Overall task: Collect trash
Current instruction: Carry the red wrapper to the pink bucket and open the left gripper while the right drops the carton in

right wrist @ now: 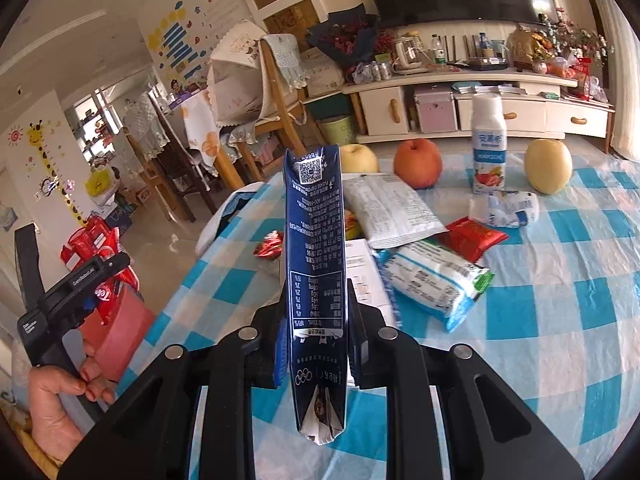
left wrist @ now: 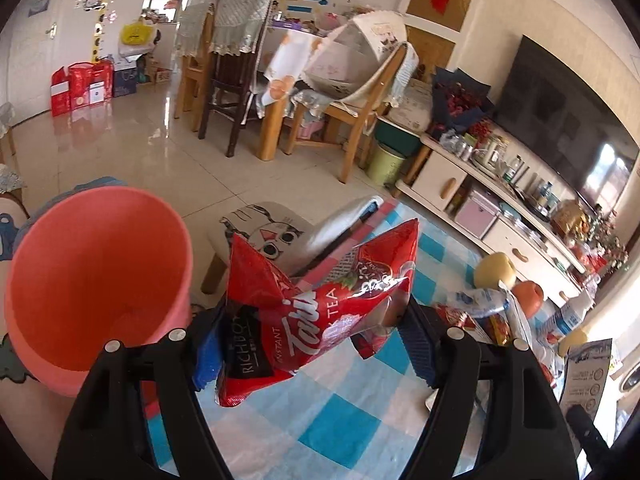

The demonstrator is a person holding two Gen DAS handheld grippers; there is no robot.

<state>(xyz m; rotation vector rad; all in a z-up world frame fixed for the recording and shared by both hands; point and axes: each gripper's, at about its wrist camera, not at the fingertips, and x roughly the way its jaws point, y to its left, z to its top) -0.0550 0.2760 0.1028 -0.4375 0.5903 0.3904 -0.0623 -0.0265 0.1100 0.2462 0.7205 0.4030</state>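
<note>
A: Where's the trash?

B: Some is in the grippers. The left gripper (left wrist: 314,344) is clamped on a crumpled red tea packet (left wrist: 316,304), beside the rim of a pink bin (left wrist: 96,280). The right gripper (right wrist: 318,344) is pinched tight on a flattened dark blue carton (right wrist: 314,248), held upright over the table.

A: And the rest?

B: On the blue checked tablecloth (right wrist: 560,300): a white pouch (right wrist: 390,210), a green-and-white wrapper (right wrist: 438,280), a red sachet (right wrist: 472,236), a crumpled white wrapper (right wrist: 506,208). Behind them stand a yogurt bottle (right wrist: 488,144), a red apple (right wrist: 418,162) and a yellow apple (right wrist: 548,166).

A: Anyone visible?

B: A hand (right wrist: 60,392) holding the left gripper's handle.
</note>
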